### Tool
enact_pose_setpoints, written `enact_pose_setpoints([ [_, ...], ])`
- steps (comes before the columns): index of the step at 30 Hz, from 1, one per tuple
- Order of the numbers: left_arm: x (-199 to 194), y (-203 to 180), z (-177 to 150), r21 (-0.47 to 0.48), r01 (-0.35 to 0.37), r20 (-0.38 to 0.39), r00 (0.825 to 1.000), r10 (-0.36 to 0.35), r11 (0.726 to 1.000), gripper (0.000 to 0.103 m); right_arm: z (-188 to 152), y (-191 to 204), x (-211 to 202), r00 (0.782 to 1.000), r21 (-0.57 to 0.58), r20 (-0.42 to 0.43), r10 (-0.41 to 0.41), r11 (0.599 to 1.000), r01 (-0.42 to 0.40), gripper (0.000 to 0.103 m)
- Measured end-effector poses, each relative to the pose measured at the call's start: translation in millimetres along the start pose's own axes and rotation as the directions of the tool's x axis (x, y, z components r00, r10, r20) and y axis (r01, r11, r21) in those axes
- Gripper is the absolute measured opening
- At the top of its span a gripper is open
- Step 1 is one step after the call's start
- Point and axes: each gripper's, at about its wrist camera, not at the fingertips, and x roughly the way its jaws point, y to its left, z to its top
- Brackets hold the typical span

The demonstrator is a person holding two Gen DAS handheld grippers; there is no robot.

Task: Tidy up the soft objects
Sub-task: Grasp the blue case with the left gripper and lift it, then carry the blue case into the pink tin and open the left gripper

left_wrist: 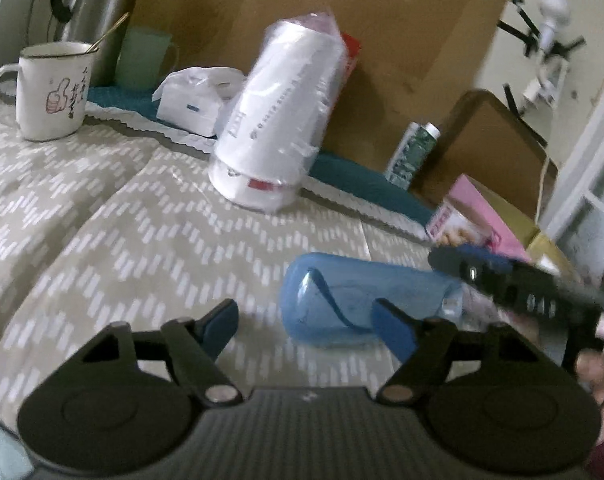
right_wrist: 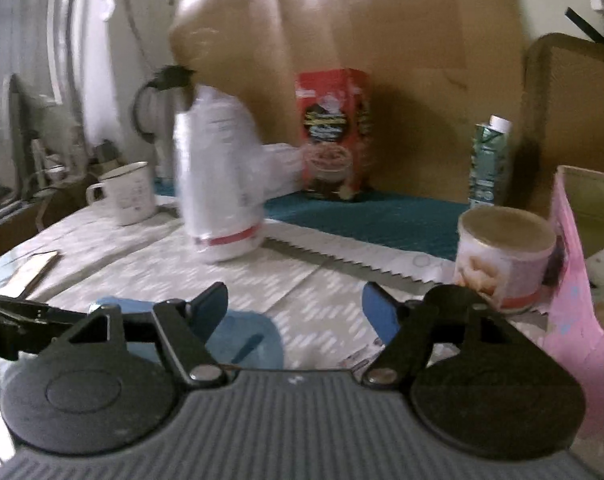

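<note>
A blue translucent pouch (left_wrist: 354, 300) lies on its side on the patterned tablecloth (left_wrist: 101, 240). My left gripper (left_wrist: 308, 328) is open just short of it, and its right fingertip (left_wrist: 394, 332) overlaps the pouch's near edge in the left wrist view. Nothing sits between its pads. My right gripper (left_wrist: 522, 284) reaches in from the right above the pouch's far end. In the right wrist view the right gripper (right_wrist: 295, 312) is open and empty, with the pouch (right_wrist: 245, 340) low behind its left finger. The left gripper (right_wrist: 21, 328) shows at the left edge.
A plastic-wrapped white cup stack (left_wrist: 257, 120) stands mid-table, with a tissue pack (left_wrist: 197, 96) and an enamel mug (left_wrist: 49, 88) to its left. At the right are a round can (right_wrist: 506, 252), a pink box (right_wrist: 574, 300) and a green carton (right_wrist: 488, 160). A red box (right_wrist: 334, 132) stands at the back.
</note>
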Motion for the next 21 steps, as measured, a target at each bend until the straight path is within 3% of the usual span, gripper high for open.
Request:
enact_pose_setpoints([
  [2,-3.0,5.1,6.2,-0.032,0.039,0.013,0.999,-0.038,0.999,0.081,0.1,-1.7,1.9,1.000,0.011,-0.001,0.023,1.000,-0.023,0.076],
  [5,-5.2,9.9,13.0,-0.042,0.048,0.032,0.998,-0.046,0.998,0.086,-2.6,-12.3,-3.1,0.992,0.053,0.003,0.127,0.991,-0.127,0.077],
  [8,0.5,17.3,20.6,-0.069,0.060,0.021,0.998,-0.058,0.996,0.086,-8.4,-9.0,-9.2,0.981,-0.010,-0.019,0.195,0.981,-0.195,0.082],
  [13,19.2,19.0,32.1,-0.083,0.074,0.003,0.997,-0.074,0.994,0.086,-19.8,12.8,-0.5,0.983,-0.188,-0.090,0.162,0.966,-0.176,0.087],
  [17,41.2,6.4,29.4,-0.048,0.106,-0.051,0.993,-0.108,0.993,0.075,-18.6,22.1,12.0,0.979,-0.238,-0.138,0.147,0.955,-0.177,0.087],
  [21,41.7,-4.9,19.4,-0.010,0.086,-0.025,0.996,-0.087,0.996,0.076,-20.8,25.9,21.3,0.974,-0.250,-0.187,0.131,0.952,-0.176,0.078],
])
